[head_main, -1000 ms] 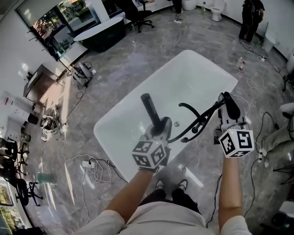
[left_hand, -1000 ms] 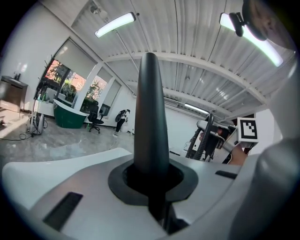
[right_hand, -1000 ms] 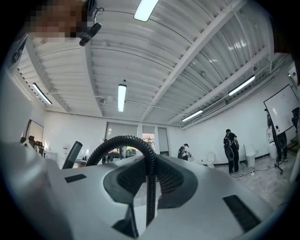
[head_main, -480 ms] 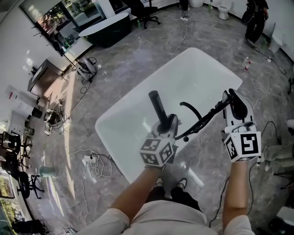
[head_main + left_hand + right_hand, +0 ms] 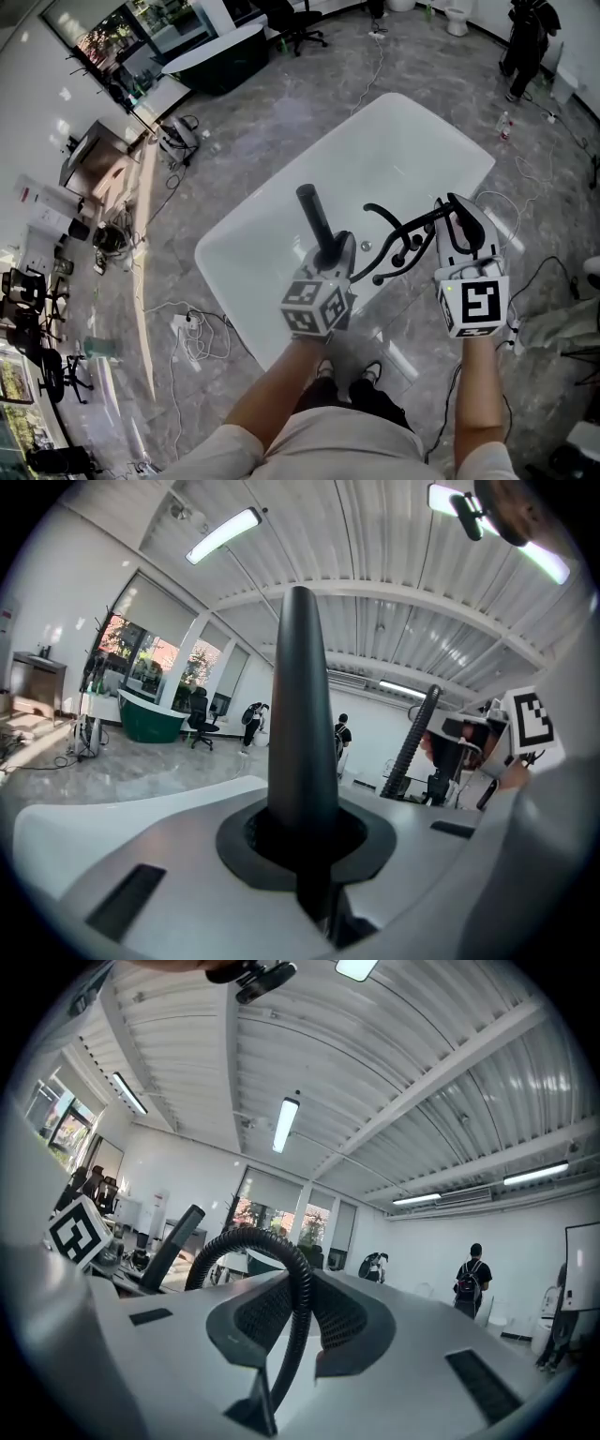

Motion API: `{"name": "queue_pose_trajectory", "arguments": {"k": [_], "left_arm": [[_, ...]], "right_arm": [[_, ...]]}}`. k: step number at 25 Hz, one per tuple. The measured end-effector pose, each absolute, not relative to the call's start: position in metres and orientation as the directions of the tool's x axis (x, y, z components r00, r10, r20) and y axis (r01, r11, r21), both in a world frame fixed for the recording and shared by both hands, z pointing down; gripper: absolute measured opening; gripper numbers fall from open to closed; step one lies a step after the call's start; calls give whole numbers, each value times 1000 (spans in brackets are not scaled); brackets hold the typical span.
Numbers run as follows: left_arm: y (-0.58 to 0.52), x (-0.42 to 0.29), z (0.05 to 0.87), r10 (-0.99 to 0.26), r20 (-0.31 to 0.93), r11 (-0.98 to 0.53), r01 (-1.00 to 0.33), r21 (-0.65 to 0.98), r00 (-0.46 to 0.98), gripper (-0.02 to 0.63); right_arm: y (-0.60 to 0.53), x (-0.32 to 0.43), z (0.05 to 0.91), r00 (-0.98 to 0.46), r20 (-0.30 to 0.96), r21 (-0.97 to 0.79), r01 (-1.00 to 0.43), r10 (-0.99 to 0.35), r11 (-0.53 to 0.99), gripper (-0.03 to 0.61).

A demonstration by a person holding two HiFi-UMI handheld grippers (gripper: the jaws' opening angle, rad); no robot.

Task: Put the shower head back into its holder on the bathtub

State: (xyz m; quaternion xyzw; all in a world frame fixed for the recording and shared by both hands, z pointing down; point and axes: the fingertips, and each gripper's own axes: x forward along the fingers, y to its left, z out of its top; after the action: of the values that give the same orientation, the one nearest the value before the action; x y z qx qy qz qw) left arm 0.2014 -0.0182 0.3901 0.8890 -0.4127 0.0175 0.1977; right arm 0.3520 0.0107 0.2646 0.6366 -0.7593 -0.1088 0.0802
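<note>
While we hold both tools at the near side of the white bathtub [image 5: 394, 141], our left tongs [image 5: 334, 251] are clamped on the black shower head [image 5: 314, 217], which sticks out past their jaws, up and away from us. Our right tongs [image 5: 457, 214], off right of the left pair, are closed around the black hose [image 5: 302, 1297]; it loops from those jaws back toward the left tongs.

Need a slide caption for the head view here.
Over the white bathtub, left gripper clamps the black shower head, right gripper grips its ribbed hose.
</note>
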Motion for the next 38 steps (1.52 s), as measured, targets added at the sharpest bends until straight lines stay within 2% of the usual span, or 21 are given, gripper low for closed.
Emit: {"name": "queue_pose_trajectory", "arguments": {"k": [6,11,14,24,30,38], "left_arm": [[-13,193,408,-744,229,-550,-769,325,628,32],[-14,198,419,-742,235,-550,-770,323,628,32],[-17,200,426,-729,245,-563,-764,316,639,31],[-46,172,439,-693,235,-612,-729,307,681,32],[-59,142,450,-679,241,-623,-718,309,693,32],[-71,143,439,-677,205,-646,-704,295,707,32]], "right_arm": [[7,336,287,-203,34,426,-883,-979,198,69],[8,339,284,-247,5,501,-838,-969,216,69],[1,334,302,-256,10,425,-874,-967,236,69],[-16,346,360,-113,-5,52,-992,-994,112,69],[-24,332,408,-75,49,0,-997,-996,75,69],[-30,331,478,-78,132,-186,-981,-988,52,69]]}}
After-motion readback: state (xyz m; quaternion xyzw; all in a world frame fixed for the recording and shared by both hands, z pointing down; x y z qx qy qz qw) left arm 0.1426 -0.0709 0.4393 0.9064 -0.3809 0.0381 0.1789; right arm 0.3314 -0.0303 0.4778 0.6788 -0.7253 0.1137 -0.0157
